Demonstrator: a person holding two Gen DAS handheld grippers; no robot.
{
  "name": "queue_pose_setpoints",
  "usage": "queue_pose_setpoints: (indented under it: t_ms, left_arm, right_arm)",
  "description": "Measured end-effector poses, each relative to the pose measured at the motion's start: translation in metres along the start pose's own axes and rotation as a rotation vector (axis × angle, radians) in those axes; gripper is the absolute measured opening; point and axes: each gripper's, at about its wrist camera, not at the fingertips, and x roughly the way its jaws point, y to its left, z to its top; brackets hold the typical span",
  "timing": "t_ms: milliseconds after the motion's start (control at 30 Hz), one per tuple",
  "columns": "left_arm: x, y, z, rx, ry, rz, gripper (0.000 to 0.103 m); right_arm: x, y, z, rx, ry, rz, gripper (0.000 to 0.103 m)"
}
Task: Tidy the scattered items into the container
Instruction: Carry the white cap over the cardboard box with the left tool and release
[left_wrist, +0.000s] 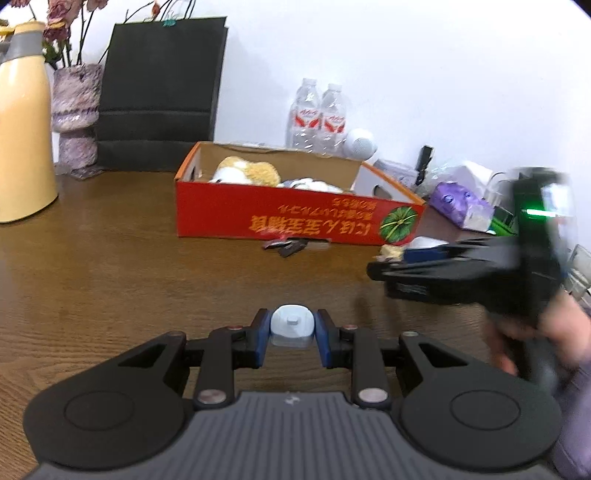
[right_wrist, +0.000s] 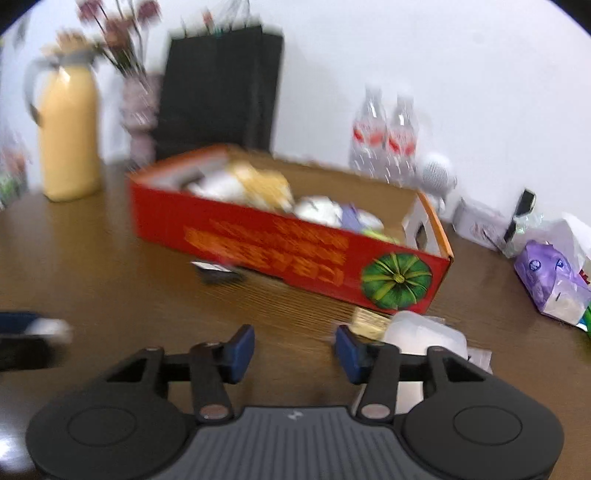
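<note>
Box (left_wrist: 280, 218): we see plush toys already in.
Left gripper (left_wrist: 291, 334): clenched on a pale cap — next in.
Right gripper (right_wrist: 294, 349): released, empty — wrappers (left_wrist: 286, 246) remain.

Left gripper (left_wrist: 292, 334): clamped on a small pale cap (left_wrist: 291, 325), held between the blue pads.
Right gripper (right_wrist: 294, 349): jaws spread apart, nothing held between them.
Right hand (left_wrist: 532, 332): wrapped around the handle, blurred.

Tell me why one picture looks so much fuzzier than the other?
Right wrist view: the whole scene smears, red cardboard box included. Left wrist view: that box is sharp; only the right hand-held gripper blurs. Both bend at the edges.
</note>
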Motion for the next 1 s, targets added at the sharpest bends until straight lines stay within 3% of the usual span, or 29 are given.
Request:
queue_pose_setpoints:
  t_ms: [33,200,333,533,633,767,933,1000]
  left_arm:
    - [-0.002,-0.001,0.0,0.01,-0.006,0.003,0.027]
    - [-0.003,0.007,0.001,-0.012,-0.008,0.004,0.027]
    - [0.0,0.012,0.001,-0.017,-0.009,-0.015,0.027]
    - [0.008,0.018,0.001,-0.038,-0.005,-0.044,0.027]
    - [0.009,0.019,0.001,-0.051,-0.006,-0.047,0.027]
    - [0.003,0.017,0.0,-0.047,-0.019,-0.037,0.027]
    - [-0.005,0.008,-0.003,-0.034,0.004,0.003,0.027]
    - [-0.007,0.004,-0.005,-0.037,0.018,0.002,0.027]
  right_arm:
    - [0.009,-0.003,0.003,-0.004,0.024,-0.032,0.028]
    - [0.023,-0.018,0.007,0.005,0.057,-0.063,0.028]
    - [0.015,-0.024,0.007,-0.014,0.059,-0.039,0.031]
    - [0.031,-0.032,0.02,-0.01,0.169,0.014,0.021]
    - [0.028,-0.029,0.019,0.001,0.191,0.037,0.021]
    - [0.001,-0.012,0.004,0.018,0.149,0.084,0.021]
    - [-0.069,0.01,-0.018,0.096,0.024,0.101,0.021]
    - [-0.089,0.016,-0.028,0.123,0.015,0.139,0.021]
